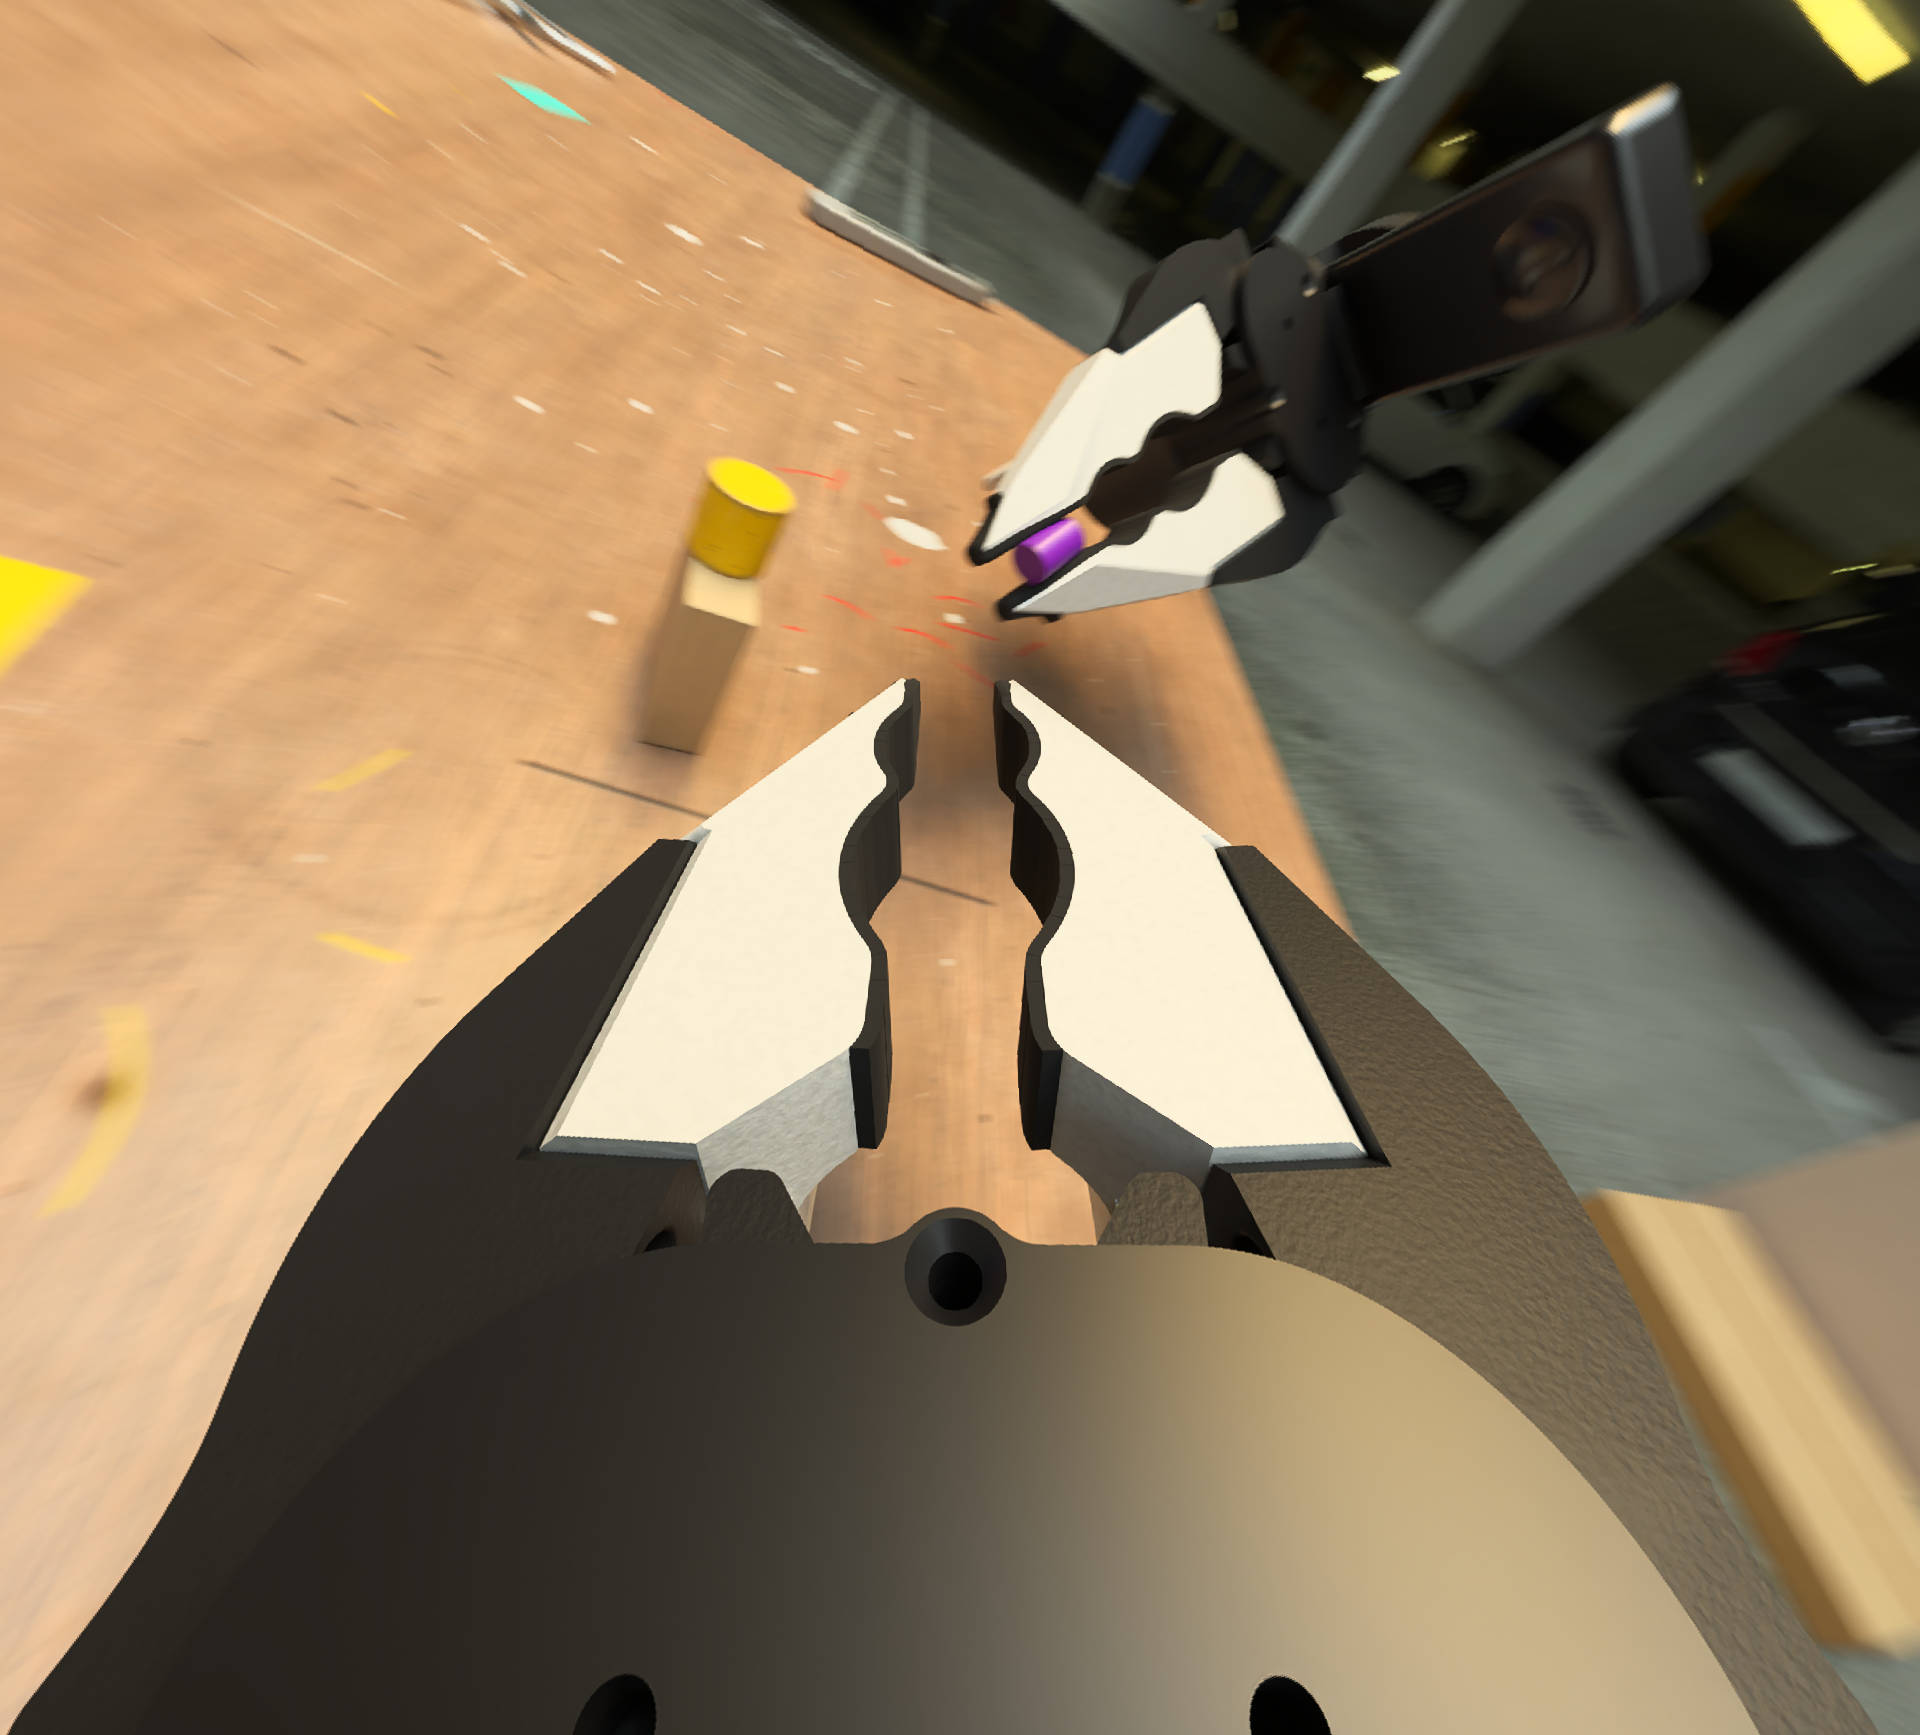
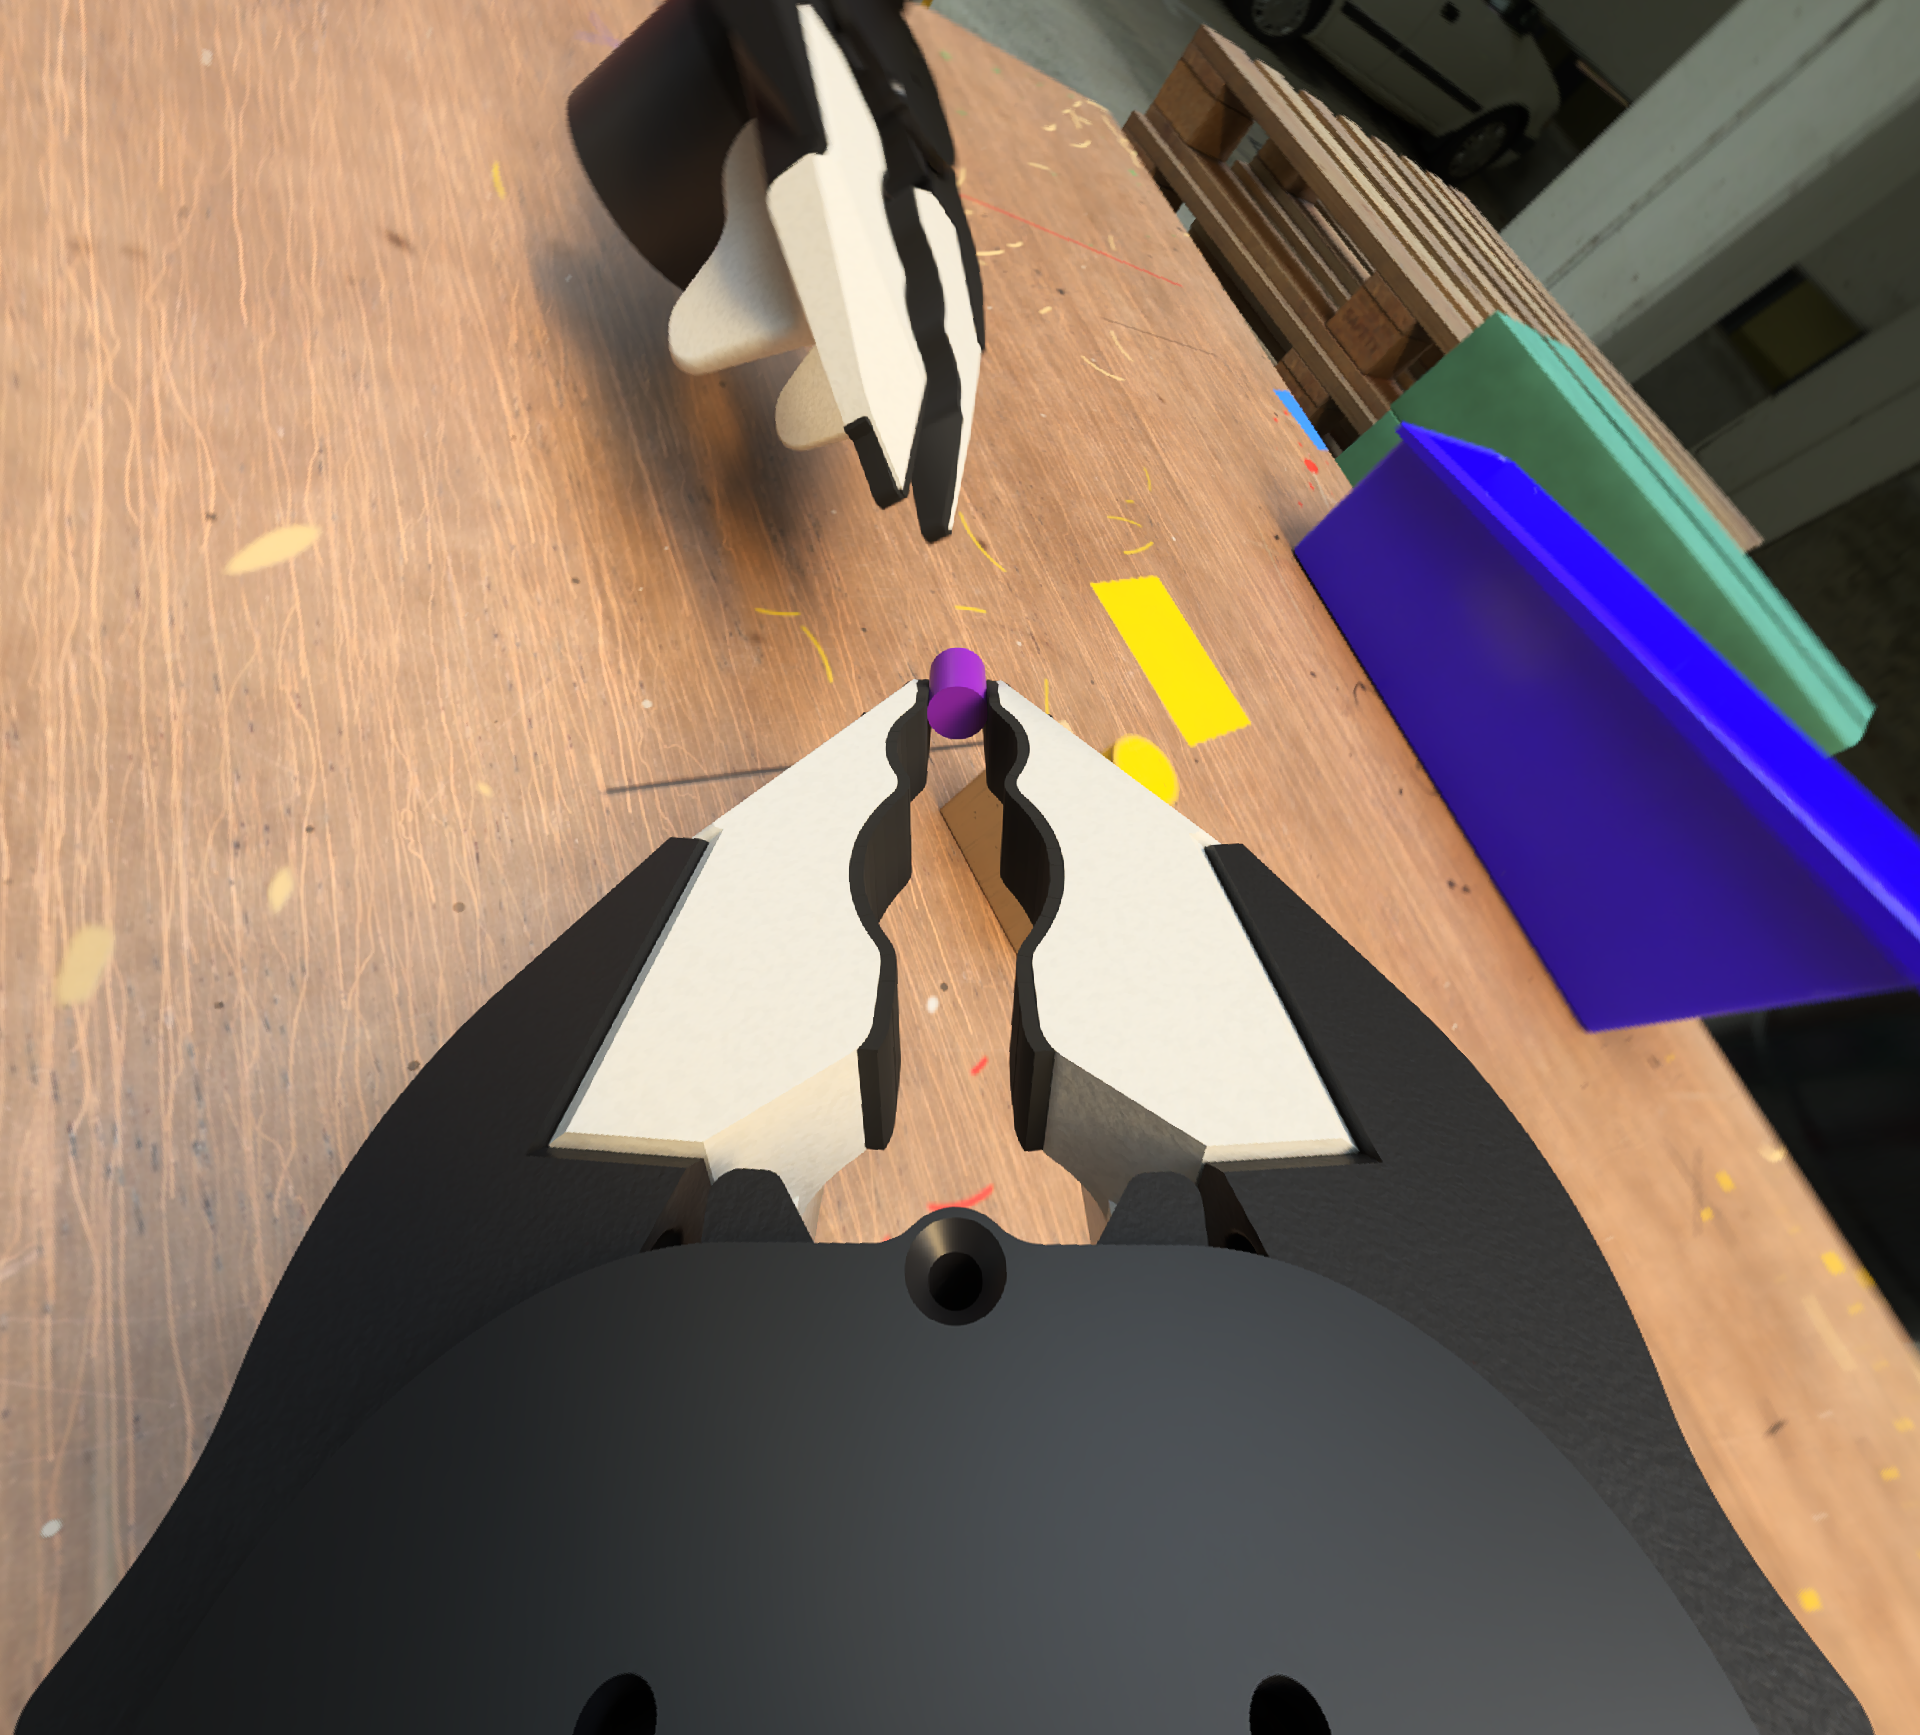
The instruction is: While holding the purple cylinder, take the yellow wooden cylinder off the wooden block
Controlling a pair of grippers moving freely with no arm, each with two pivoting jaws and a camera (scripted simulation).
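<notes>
Purple cylinder [image 2: 954,696] is pinched in the right gripper [image 2: 956,698]; the left gripper [image 1: 954,686], jaws parted and empty, probably must next reach the yellow wooden cylinder [image 1: 742,517] atop the wooden block [image 1: 702,659], near the table's edge [image 1: 1174,438].

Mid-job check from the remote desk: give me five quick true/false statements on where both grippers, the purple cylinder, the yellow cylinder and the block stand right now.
1. The right gripper is shut on the purple cylinder. True.
2. The yellow wooden cylinder is already off the wooden block. False: it stands on top of the block.
3. The left gripper grips the yellow wooden cylinder. False: its jaws are apart and empty, with the cylinder ahead and to one side.
4. The wooden block stands upright on the wooden table. True.
5. The purple cylinder lies on the table. False: it is pinched at the right gripper's fingertips, above the table.
</notes>
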